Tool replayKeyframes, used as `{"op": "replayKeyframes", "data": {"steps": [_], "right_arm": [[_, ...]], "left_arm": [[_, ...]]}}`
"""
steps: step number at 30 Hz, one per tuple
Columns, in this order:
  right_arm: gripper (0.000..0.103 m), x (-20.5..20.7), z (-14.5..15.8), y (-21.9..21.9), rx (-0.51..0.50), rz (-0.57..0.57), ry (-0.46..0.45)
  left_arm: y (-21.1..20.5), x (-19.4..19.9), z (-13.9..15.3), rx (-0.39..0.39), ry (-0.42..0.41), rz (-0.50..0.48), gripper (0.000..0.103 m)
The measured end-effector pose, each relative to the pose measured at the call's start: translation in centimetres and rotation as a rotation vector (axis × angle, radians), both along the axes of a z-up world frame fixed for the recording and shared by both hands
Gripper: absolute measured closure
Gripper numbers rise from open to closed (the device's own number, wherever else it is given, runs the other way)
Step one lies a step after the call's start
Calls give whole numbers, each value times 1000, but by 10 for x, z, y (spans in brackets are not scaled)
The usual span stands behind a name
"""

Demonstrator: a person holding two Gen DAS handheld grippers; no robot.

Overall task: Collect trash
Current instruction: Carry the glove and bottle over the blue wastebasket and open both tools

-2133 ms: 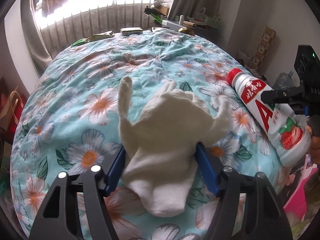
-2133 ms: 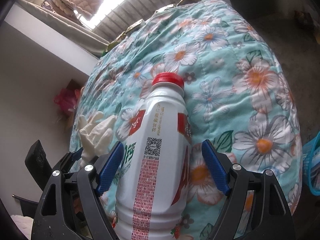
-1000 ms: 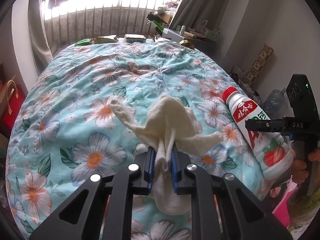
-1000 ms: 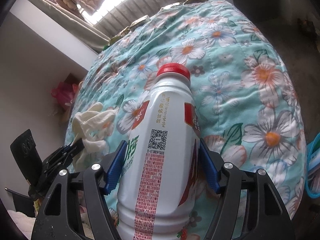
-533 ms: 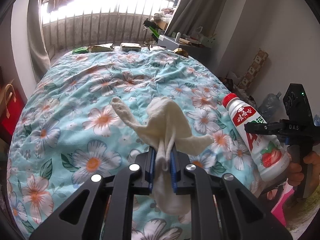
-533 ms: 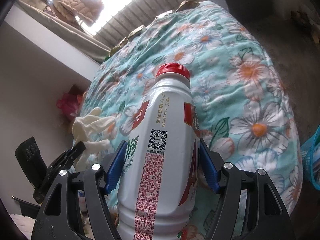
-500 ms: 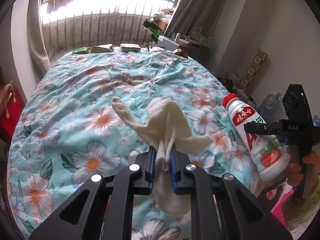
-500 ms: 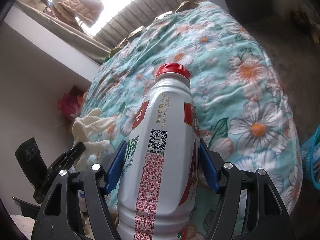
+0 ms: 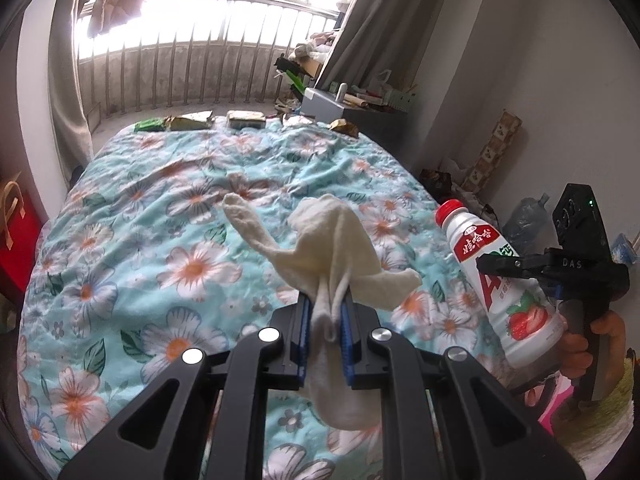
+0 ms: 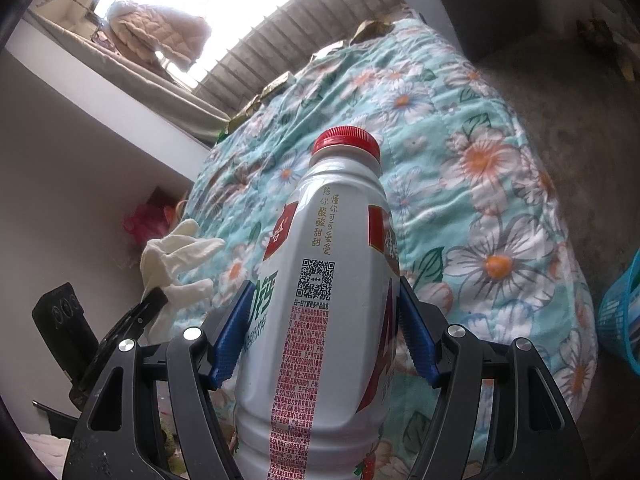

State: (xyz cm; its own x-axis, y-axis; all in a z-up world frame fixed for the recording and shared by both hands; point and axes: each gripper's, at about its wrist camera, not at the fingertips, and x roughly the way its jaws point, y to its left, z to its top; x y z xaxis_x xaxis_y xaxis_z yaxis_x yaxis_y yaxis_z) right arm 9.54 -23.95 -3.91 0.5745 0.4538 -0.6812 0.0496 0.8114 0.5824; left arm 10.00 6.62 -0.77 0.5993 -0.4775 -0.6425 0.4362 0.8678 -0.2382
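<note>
Left wrist view: the left gripper (image 9: 325, 320), angled downward over the bed, has its blue pads pressed nearly together, pinching a cream knitted cotton glove (image 9: 332, 256) at its middle. The glove's cuff hangs toward 6 o'clock; its fingers fan toward 11, 12 and 3 o'clock, clear of the quilt.

Right wrist view: the right gripper (image 10: 323, 336), also tilted downward, has its blue pads set wide and clamped on the sides of a white plastic drink bottle with red cap and strawberry label (image 10: 324, 300). The bottle's long axis runs along the fingers, cap toward 12 o'clock. In the left view a hand (image 9: 588, 340) holds this gripper's handle at 3 o'clock.

Beneath lies a turquoise quilt printed with white-and-orange flowers (image 9: 168, 216). A blue mesh basket (image 10: 620, 320) stands at 3 o'clock in the right view. Crumpled wrappers (image 9: 188, 122) lie at the far edge, before a barred window (image 9: 200, 52) flanked by grey curtains (image 9: 360, 28).
</note>
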Motion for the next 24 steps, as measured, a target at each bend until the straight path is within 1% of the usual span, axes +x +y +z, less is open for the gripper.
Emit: {"op": "replayKeyframes", "data": {"steps": [8,13,18,24], "right_arm": [[38,-19,15,-22,19,-55,-52],[38,-39,23,-50,37,-124,-84],[38,-65,25,-84,56,-212,-106],[38,-100,19,-124,84,-314,-107]], "left_arm": [[-24,2,20,-23,-43,-68,91],[-48,3,34,-39,-68,-127,91],[-82,4,45,-44,-89,-197,91],[-133,3,48,-49,-73,-298,91]]}}
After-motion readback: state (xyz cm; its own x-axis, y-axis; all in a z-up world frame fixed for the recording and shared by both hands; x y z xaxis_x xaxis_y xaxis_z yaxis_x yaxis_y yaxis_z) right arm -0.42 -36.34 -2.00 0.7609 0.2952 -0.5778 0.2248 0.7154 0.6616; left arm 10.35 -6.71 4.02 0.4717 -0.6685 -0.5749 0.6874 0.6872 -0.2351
